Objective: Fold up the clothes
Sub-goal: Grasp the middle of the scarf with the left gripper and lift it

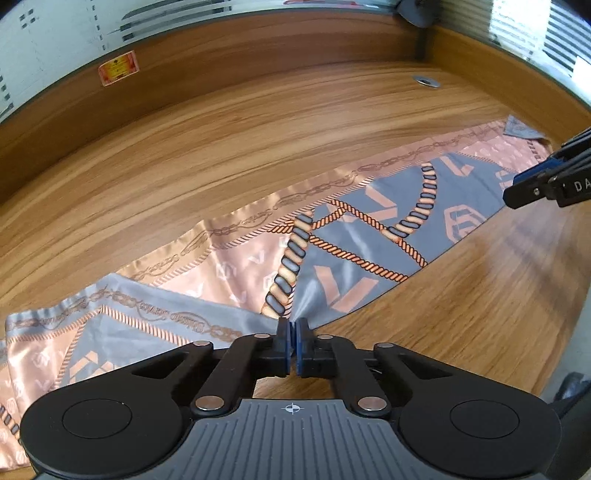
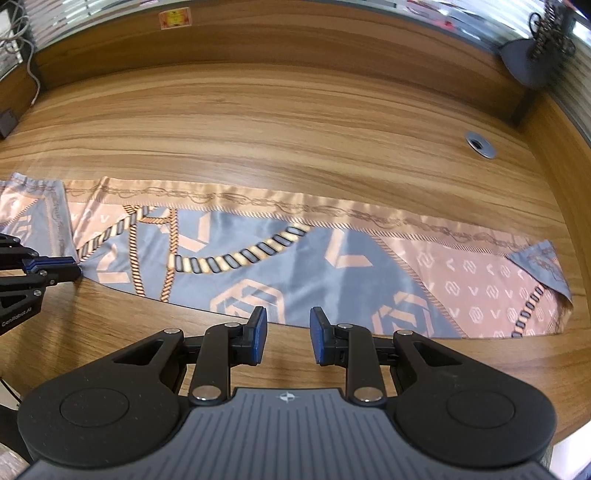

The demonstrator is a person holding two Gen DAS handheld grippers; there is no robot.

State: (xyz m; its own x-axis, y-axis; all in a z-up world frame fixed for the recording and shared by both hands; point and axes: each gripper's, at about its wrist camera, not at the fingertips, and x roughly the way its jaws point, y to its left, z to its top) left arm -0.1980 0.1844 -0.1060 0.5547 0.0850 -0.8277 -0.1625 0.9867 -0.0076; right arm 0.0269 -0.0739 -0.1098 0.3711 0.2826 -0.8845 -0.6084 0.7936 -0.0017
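A: In the left wrist view, how did the left gripper sit?

B: Low over the desk, pointing forward, its blue pads pressed together on the near edge of the scarf. The cloth puckered into a small peak right at the tips.

A: And the scarf from there?

B: It ran in a long band from the lower left up toward the right gripper, which showed at the right edge. Satin-like, grey-blue and peach, printed with ropes, chains and logo marks. I couldn't tell that gripper's state from this view.

A: The right wrist view, then?

B: The right gripper hovered just in front of the scarf, level, with its fingers spread apart and nothing between them. The scarf's near edge lay just beyond the tips, not touching that I could see.

A: How did the cloth lie?

B: Flat across the desk from left to right, folded into a strip, with a chain border along the far edge and a corner turned over at the right end. At the left the left gripper pinched its edge.

A: Anything else?

B: A metal grommet in the desk, well behind the scarf, and a red sticker on the back panel.
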